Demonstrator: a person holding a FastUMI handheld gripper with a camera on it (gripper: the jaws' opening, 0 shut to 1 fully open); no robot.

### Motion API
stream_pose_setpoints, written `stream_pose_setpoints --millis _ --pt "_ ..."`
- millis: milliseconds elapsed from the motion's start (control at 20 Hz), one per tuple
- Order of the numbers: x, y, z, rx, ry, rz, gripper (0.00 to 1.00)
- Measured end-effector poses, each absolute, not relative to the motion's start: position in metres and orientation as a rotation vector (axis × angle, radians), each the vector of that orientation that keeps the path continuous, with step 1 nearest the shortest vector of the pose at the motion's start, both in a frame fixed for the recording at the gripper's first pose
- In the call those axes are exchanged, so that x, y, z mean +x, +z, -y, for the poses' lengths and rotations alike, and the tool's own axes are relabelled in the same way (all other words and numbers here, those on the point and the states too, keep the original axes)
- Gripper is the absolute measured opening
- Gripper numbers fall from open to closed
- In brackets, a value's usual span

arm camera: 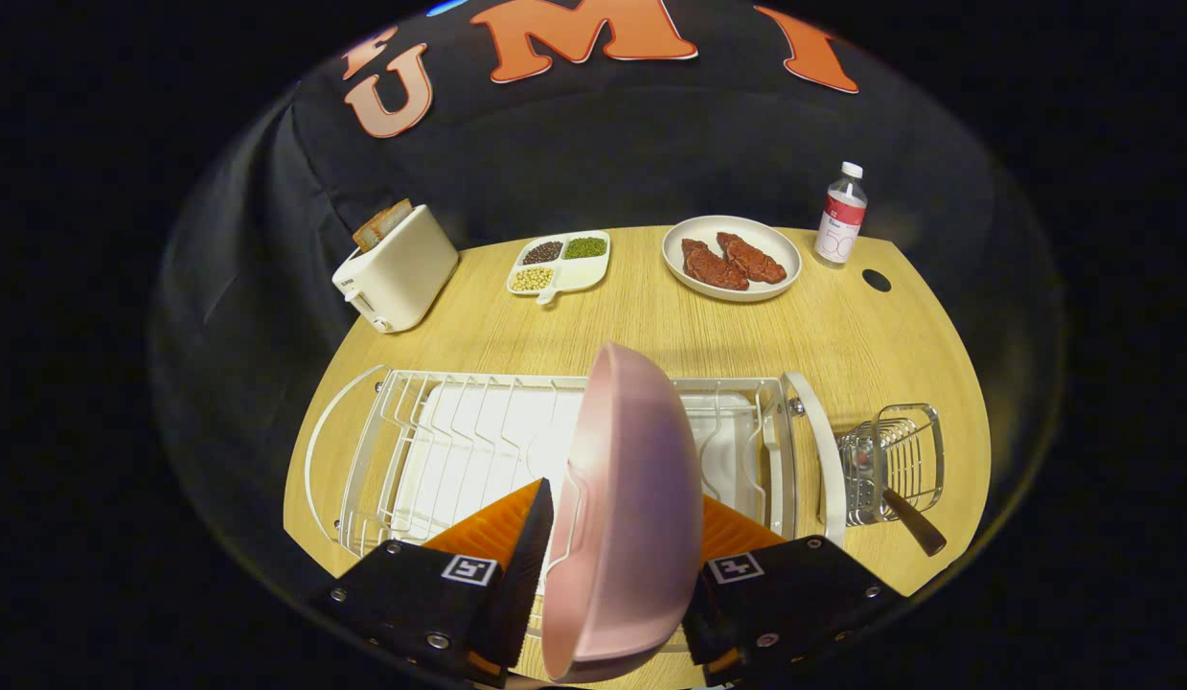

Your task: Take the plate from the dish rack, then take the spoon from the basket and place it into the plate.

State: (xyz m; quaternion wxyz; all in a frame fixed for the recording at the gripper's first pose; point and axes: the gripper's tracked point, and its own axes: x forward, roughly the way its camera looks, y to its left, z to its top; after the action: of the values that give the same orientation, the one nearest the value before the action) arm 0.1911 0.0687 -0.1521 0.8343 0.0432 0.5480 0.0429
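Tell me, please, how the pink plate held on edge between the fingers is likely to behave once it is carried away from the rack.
The pink plate looks rigid, so it should not flex. Its smooth, glossy surface may slip, since the gripper holds it on edge. If ceramic, which I cannot tell, it could chip against the dish rack.

The pink plate (631, 517) hides the dish rack (440, 450) behind it; the spoon's (914, 522) bowl sits obscured inside the wire basket (904, 450).
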Motion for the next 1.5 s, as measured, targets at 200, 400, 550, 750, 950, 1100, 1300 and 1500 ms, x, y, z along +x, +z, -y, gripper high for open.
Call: stream_pose_setpoints --millis 200,400,550,750,950,1100,1300,1500 --pt "0.194 -0.145 -0.064 0.105 0.04 -1.145 0.44" --pt "0.205 -0.127 -0.055 0.121 -0.01 -1.086 0.39" --pt "0.213 -0.108 -0.048 0.117 -0.031 -1.018 0.39" --pt "0.206 -0.074 -0.057 0.196 -0.002 -0.947 0.32" --pt "0.188 -0.047 -0.058 0.241 0.035 -0.883 0.3" --pt "0.173 -0.041 -0.055 0.282 0.065 -0.867 0.3" --pt "0.142 -0.047 -0.046 0.345 0.085 -0.893 0.3" --pt "0.115 -0.053 -0.038 0.384 0.103 -0.901 0.3"
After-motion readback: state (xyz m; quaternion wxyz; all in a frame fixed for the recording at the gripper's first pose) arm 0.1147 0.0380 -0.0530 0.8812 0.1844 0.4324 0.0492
